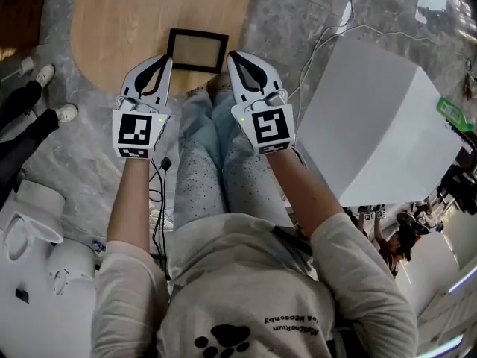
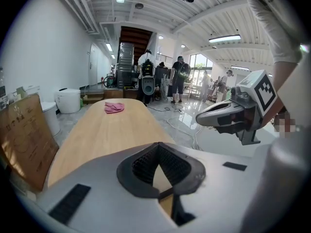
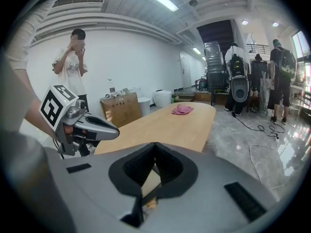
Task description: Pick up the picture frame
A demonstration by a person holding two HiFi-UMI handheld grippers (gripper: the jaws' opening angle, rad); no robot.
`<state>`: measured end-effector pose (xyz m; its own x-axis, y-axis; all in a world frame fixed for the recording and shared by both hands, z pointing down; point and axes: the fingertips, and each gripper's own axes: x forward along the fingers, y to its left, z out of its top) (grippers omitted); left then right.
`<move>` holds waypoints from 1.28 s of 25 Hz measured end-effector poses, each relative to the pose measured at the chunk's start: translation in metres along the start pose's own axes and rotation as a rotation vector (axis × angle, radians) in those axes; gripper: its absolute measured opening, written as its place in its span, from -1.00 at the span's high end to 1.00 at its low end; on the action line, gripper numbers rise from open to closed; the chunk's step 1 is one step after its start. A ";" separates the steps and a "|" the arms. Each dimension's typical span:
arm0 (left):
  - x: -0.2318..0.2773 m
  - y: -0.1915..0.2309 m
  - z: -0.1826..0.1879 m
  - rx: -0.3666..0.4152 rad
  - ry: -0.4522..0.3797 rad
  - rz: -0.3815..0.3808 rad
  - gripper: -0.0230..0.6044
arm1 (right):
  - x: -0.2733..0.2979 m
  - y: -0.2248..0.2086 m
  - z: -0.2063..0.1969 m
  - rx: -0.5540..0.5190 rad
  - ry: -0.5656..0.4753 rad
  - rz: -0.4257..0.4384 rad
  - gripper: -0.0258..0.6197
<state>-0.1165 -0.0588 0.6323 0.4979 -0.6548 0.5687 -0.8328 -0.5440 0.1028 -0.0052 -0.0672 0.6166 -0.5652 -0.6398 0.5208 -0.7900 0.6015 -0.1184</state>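
Note:
The picture frame (image 1: 197,50), black-rimmed with a tan inside, lies flat near the near edge of the oval wooden table (image 1: 134,13). My left gripper (image 1: 165,60) hovers just left of the frame, its jaws shut and empty. My right gripper (image 1: 232,55) hovers just right of the frame, also shut and empty. In the left gripper view the closed jaws (image 2: 158,147) point along the table, with the right gripper (image 2: 228,115) beside them. In the right gripper view the left gripper (image 3: 92,125) shows at the left of the closed jaws (image 3: 154,147).
A pink cloth (image 2: 114,108) lies at the table's far end. A cardboard box (image 3: 119,108) stands beside the table. A large white block (image 1: 380,125) sits to the right, with cables (image 1: 328,39) on the grey floor. People stand around the room.

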 end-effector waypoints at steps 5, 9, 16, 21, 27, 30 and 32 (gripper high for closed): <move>0.010 0.006 -0.015 -0.012 0.037 -0.006 0.90 | 0.007 -0.002 -0.012 0.010 0.027 -0.009 0.90; 0.019 0.012 -0.031 -0.044 0.083 -0.004 0.90 | 0.011 -0.003 -0.024 0.006 0.052 -0.003 0.90; 0.030 0.018 -0.056 -0.061 0.157 -0.017 0.90 | 0.021 -0.004 -0.036 0.018 0.077 -0.009 0.90; 0.038 0.020 -0.073 -0.079 0.211 -0.037 0.89 | 0.028 -0.006 -0.046 0.033 0.102 -0.021 0.90; 0.047 0.022 -0.087 -0.103 0.264 -0.055 0.66 | 0.033 -0.014 -0.066 0.065 0.161 -0.050 0.90; 0.050 0.023 -0.093 -0.100 0.286 -0.057 0.65 | 0.036 -0.011 -0.074 0.062 0.188 -0.045 0.90; 0.052 0.023 -0.098 -0.102 0.304 -0.058 0.63 | 0.036 -0.010 -0.079 0.065 0.201 -0.044 0.90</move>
<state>-0.1336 -0.0545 0.7440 0.4625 -0.4292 0.7758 -0.8330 -0.5101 0.2145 0.0010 -0.0589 0.7037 -0.4758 -0.5527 0.6842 -0.8304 0.5387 -0.1422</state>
